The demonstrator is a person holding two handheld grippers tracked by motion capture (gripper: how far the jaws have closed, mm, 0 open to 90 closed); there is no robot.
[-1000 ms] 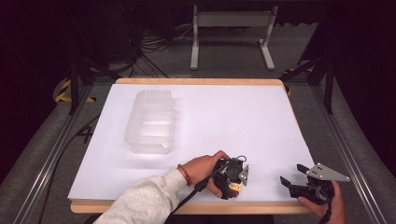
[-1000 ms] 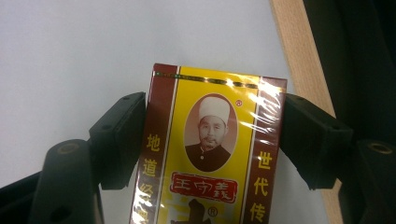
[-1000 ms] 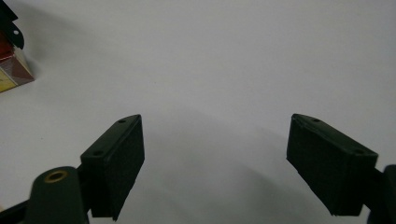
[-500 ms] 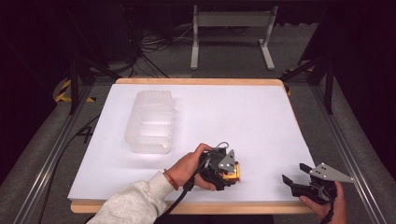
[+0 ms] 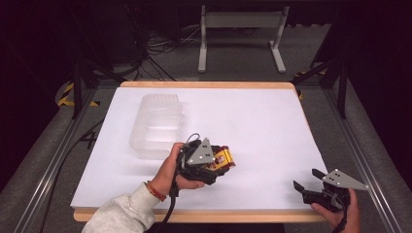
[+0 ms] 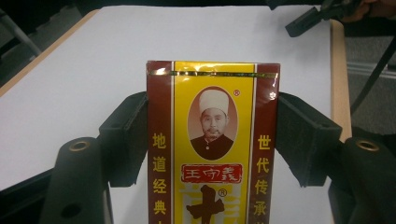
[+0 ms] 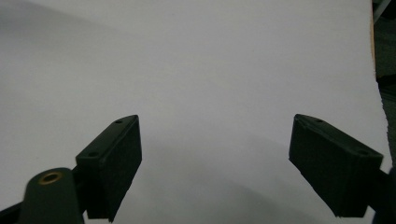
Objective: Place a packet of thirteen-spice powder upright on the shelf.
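Note:
A yellow and dark-red printed box [image 6: 212, 144] sits clamped between the two black jaws of my left gripper [image 6: 212, 135]. From above, that left gripper [image 5: 214, 162] is held over the table's front middle, with the box [image 5: 224, 157] sticking out toward the right. A clear plastic container [image 5: 156, 126] rests upside down on the white table top [image 5: 252, 121], just left of and behind the held box. My right gripper [image 5: 307, 180] hovers at the front right corner, jaws wide apart and empty; the right gripper [image 7: 215, 163] looks across bare white surface.
The white sheet covers a wooden table whose edge [image 5: 204, 216] runs along the front. Metal rails [image 5: 48, 160] flank both sides, and a grey stand [image 5: 240, 34] with cables sits on the floor behind.
My left gripper has carried the box leftward and away from the front edge, toward the clear container. The right gripper has hardly shifted.

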